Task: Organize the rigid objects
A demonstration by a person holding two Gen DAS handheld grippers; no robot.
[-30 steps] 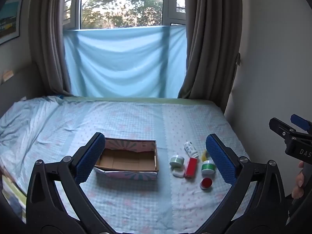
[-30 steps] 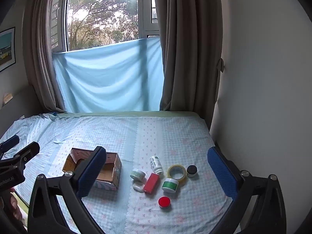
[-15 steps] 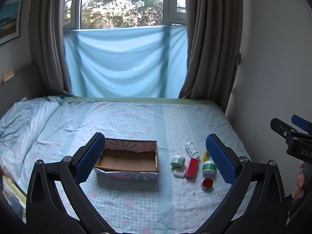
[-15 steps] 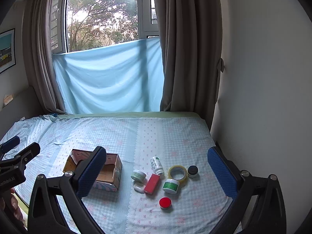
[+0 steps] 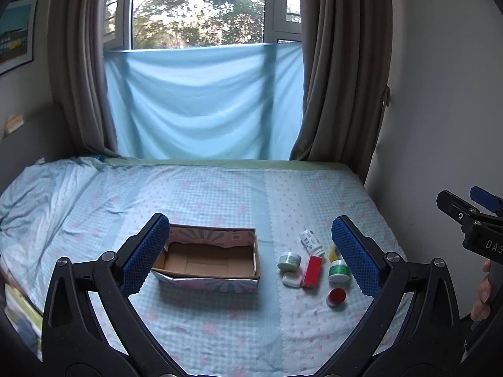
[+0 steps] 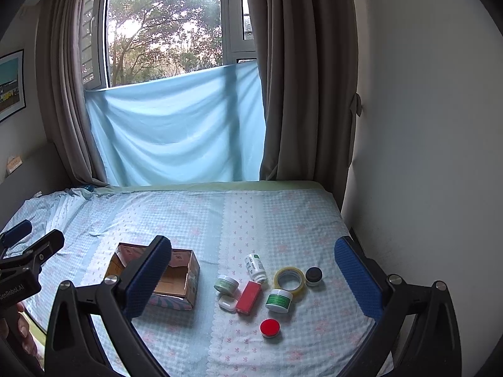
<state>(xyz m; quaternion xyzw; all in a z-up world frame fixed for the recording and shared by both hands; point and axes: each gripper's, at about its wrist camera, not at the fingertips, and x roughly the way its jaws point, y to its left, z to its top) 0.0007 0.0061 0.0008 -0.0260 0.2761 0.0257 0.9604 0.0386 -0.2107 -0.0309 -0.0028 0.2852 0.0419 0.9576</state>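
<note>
both grippers are hanging above the near edge of the checked blue bedsheet [image 6: 283, 220], left gripper [image 5: 251, 253] and right gripper [image 6: 253, 278] released, jaws wide, gripping nothing. the open patterned cardboard box [image 6: 176, 279] is sitting left, empty. small jars, red rectangular case [image 6: 248, 297], white pill bottle [image 6: 256, 267], yellow tape roll [image 6: 289, 279], red round lid [image 6: 269, 327] are clustering right of it. judging step as pre-grasp; next calls for lowering the right gripper onto one item.

In the left wrist view, the left gripper's right finger [image 5: 353, 257] hides most of the yellow tape roll [image 5: 332, 253] and all of the small black jar beyond it. The right gripper's left finger [image 6: 147, 279] covers part of the cardboard box [image 6: 185, 282]. Print on the white bottle [image 6: 255, 265] is too small to read.
</note>
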